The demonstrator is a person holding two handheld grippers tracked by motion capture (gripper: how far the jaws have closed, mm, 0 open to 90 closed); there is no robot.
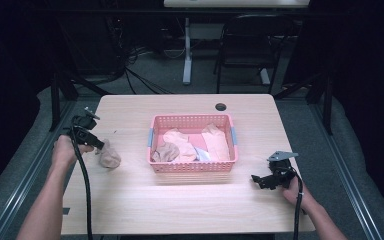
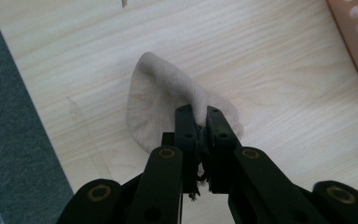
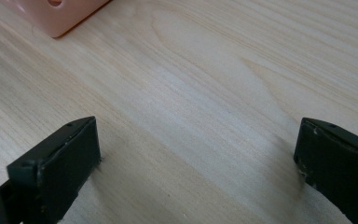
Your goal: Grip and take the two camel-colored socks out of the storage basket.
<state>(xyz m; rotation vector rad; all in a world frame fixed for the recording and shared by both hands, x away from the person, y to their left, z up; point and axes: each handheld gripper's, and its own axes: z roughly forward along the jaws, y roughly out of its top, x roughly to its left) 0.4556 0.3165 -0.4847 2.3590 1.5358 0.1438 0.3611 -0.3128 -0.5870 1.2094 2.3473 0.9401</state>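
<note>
High view: your left gripper (image 1: pixel 99 145) sits at the table's (image 1: pixel 180 205) left side, its jaws meeting a beige sock (image 1: pixel 109 156) that lies crumpled on the wood, well left of the pink basket (image 1: pixel 192 166). The basket stands mid-table and holds more pale socks (image 1: pixel 190 145). Your right gripper (image 1: pixel 258 179) rests low near the right front of the table, apart from the basket.

Left gripper view: your jaws are clamped on a raised fold of the beige sock (image 2: pixel 156 105); the rest of it spreads on the wood (a basket corner (image 2: pixel 354 42) shows at upper right).

Right gripper view: your jaws stand wide apart over bare wood, gripping nothing, with the basket's corner (image 3: pixel 60 14) at upper left.
</note>
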